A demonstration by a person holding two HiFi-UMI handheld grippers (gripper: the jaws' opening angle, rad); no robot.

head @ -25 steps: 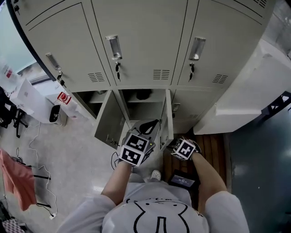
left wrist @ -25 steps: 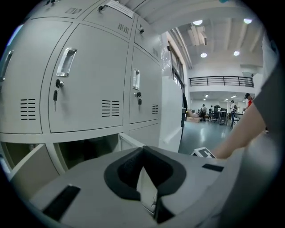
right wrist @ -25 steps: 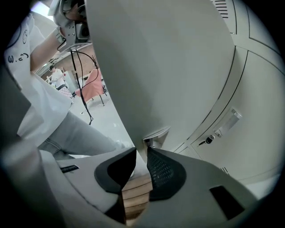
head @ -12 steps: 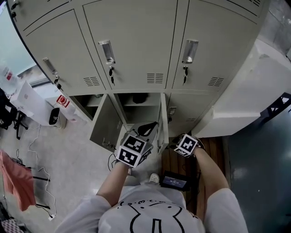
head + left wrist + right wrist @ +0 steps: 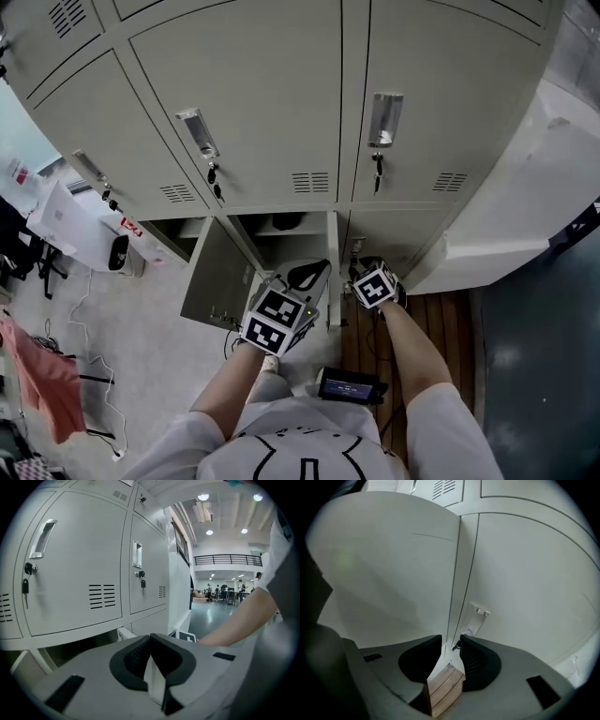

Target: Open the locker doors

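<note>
Although the upper locker doors [image 5: 253, 103] are closed, with keys [image 5: 376, 171] hanging in their locks, two lower doors stand open: the left door [image 5: 216, 281] and the middle door [image 5: 333, 272]. Beside them, the lower right door [image 5: 529, 573] is closed. Pointed at the handle [image 5: 477, 617] of that door and short of it, the right gripper [image 5: 450, 649] has just been opening its jaws; they stand apart with nothing between them. Next to the middle door, the left gripper [image 5: 150, 639] has its jaws together at the tips, empty.
</note>
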